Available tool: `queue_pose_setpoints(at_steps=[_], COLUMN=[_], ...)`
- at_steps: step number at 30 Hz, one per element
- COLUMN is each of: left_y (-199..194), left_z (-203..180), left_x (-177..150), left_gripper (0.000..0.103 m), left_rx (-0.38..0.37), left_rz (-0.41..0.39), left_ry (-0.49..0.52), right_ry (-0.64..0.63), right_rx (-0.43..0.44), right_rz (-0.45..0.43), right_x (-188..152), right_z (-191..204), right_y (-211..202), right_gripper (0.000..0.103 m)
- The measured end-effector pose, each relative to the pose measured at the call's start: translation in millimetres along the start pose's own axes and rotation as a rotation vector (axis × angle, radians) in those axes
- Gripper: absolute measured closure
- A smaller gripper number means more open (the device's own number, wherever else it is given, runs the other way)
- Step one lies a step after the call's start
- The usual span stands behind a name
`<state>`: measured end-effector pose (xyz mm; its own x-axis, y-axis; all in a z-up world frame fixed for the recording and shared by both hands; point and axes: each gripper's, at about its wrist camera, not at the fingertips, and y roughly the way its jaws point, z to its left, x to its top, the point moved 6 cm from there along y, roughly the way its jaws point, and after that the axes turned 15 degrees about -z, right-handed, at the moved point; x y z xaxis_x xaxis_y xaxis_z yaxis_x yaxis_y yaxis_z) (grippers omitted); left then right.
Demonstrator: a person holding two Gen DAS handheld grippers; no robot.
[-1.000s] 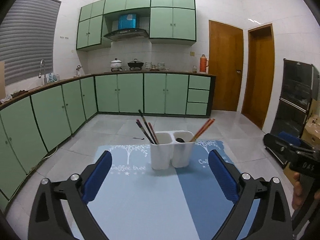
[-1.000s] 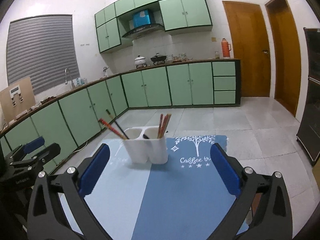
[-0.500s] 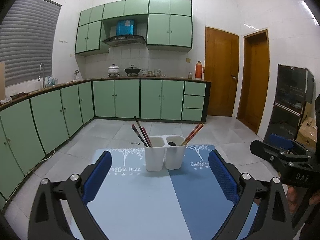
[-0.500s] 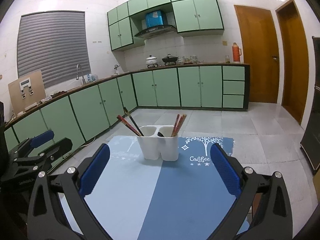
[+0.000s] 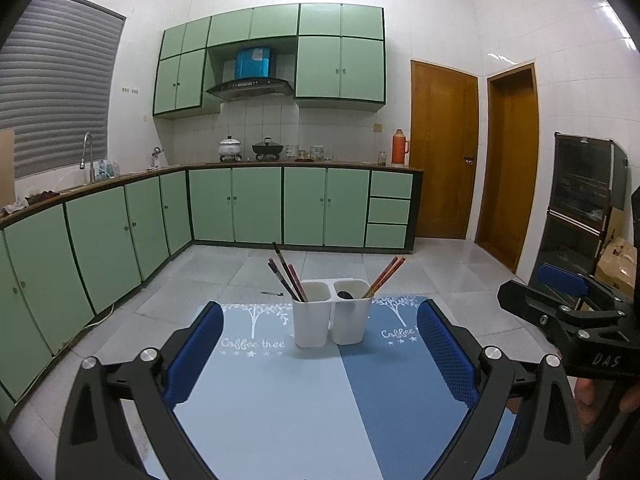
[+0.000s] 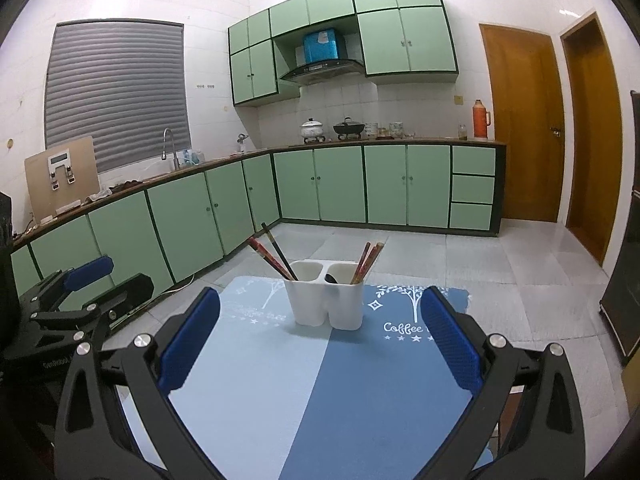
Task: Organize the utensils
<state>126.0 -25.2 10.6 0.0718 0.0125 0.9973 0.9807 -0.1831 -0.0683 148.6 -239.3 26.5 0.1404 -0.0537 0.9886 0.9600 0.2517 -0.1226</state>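
A white two-compartment utensil holder (image 5: 331,318) (image 6: 325,298) stands at the far end of a two-tone blue mat (image 5: 288,400) (image 6: 304,392). Dark and red chopsticks (image 5: 285,272) (image 6: 272,254) lean out of its left compartment. Reddish-brown chopsticks (image 5: 385,277) (image 6: 367,261) lean out of the right one, beside a dark spoon bowl (image 5: 344,294). My left gripper (image 5: 320,354) is open and empty, well short of the holder. My right gripper (image 6: 320,338) is also open and empty, equally far back. Each shows at the other view's edge.
A small metal utensil (image 5: 273,293) lies on the tiled floor beyond the mat. Green cabinets (image 5: 256,204) line the far wall and left side. Two wooden doors (image 5: 444,152) are at the right, with a dark shelf unit (image 5: 580,204) and cardboard boxes (image 5: 618,256) near it.
Both grippers have drawn back and tilted up from the holder, which now looks smaller and lower in view. Both stay open and empty.
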Motion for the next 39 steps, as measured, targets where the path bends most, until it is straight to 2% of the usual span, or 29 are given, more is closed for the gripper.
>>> queue_pose_setpoints(at_steps=[39], left_y=[-3.7], left_z=[-2.1], left_x=[1.9], left_gripper=[0.008], left_rx=[0.007], left_rz=[-0.001], left_ry=[0.003], right_ry=[-0.015], right_rx=[0.009], right_rz=[-0.001], right_x=[-2.7], right_z=[6.8], right_y=[2.3], right_gripper=[0.006])
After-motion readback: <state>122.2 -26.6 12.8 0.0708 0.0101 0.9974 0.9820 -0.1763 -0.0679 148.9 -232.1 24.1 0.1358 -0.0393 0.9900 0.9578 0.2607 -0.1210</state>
